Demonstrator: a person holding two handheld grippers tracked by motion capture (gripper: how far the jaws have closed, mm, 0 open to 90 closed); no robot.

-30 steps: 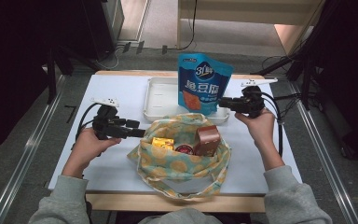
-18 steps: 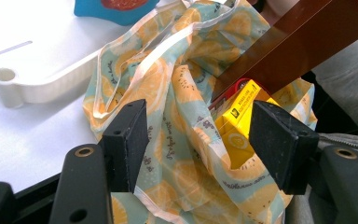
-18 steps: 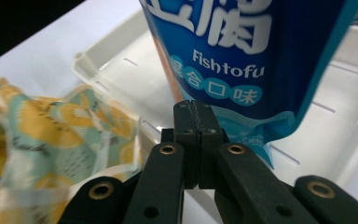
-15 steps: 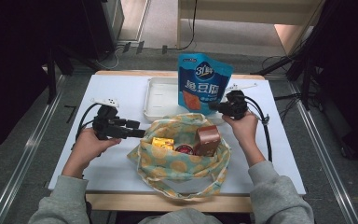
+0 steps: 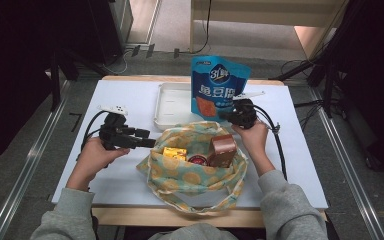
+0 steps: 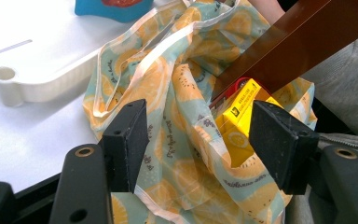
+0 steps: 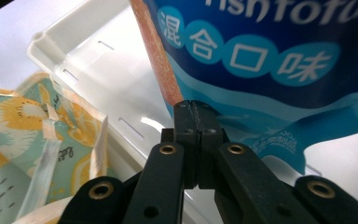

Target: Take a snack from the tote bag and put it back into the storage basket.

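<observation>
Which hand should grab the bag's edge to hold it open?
Left, probably. The left tool is open, its jaws either side of the lemon-print cloth bag. The right tool is shut empty, pointing at the blue fish tofu pouch.

A cloth bag (image 5: 195,170) lies at the table's (image 5: 45,165) near edge, holding a box (image 5: 223,150), a carton (image 5: 175,153) and a can (image 5: 197,160). Behind it sits a tray (image 5: 172,107), a pouch (image 5: 219,90) standing at its right end.
</observation>
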